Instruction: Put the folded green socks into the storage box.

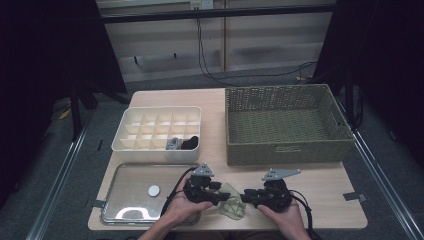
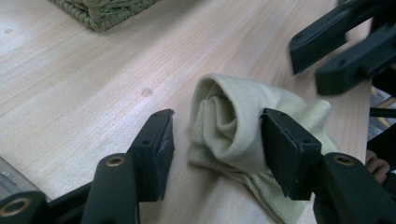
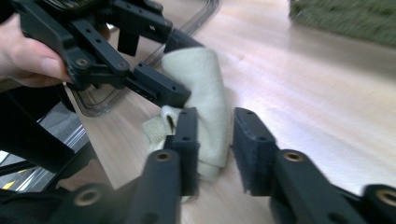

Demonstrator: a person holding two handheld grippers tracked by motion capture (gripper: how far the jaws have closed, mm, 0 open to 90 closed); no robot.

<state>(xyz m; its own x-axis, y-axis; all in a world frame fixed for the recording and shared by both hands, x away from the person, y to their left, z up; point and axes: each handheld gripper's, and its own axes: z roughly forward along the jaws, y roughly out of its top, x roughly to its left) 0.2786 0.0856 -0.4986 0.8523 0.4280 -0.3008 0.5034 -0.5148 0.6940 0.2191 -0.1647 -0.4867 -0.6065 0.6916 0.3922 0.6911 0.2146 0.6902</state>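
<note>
sock (image 1: 232, 205) on table | organizer (image 1: 157, 145): two dark items | basket (image 1: 287, 150): bare

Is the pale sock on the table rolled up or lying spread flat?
Rolled up. The sock shows a spiral of folded layers at its end in the left gripper view, with a loose cuff trailing on the table.

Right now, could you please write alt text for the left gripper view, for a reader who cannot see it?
A rolled pale green sock lies on a light wooden table between the two black jaws of the left tool; one pad touches it and the other stands clear. The right tool is at the upper right, a woven basket at the top.
</note>
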